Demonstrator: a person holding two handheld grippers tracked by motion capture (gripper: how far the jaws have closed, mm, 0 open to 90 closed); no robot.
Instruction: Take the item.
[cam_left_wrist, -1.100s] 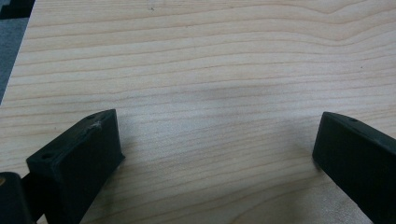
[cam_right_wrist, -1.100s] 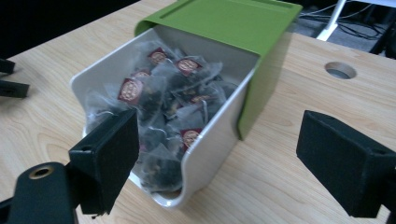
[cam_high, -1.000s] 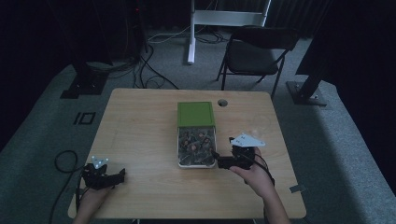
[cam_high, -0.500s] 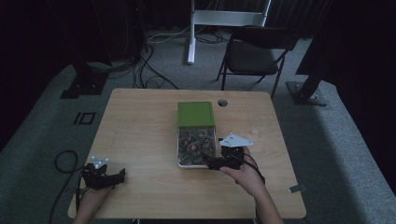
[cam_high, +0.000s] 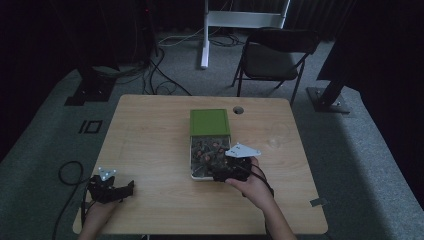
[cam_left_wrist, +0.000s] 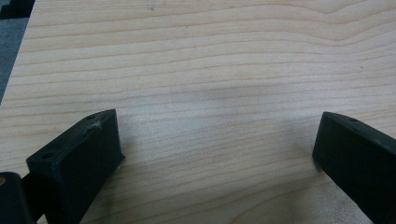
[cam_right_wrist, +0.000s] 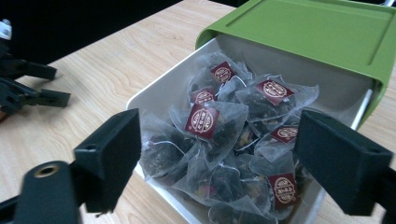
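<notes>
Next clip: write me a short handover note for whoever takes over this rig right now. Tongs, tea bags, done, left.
Right tongs: open, holding nothing, poised at the near end of the white tray.
Left tongs: open, holding nothing, over bare table at the near left corner.
Tea bags: piled in the tray, which is slid partly out of its green cover at mid-table.
Done: tray exposed.
Left: no tea bag gripped or taken out; likely next is closing on one.
</notes>
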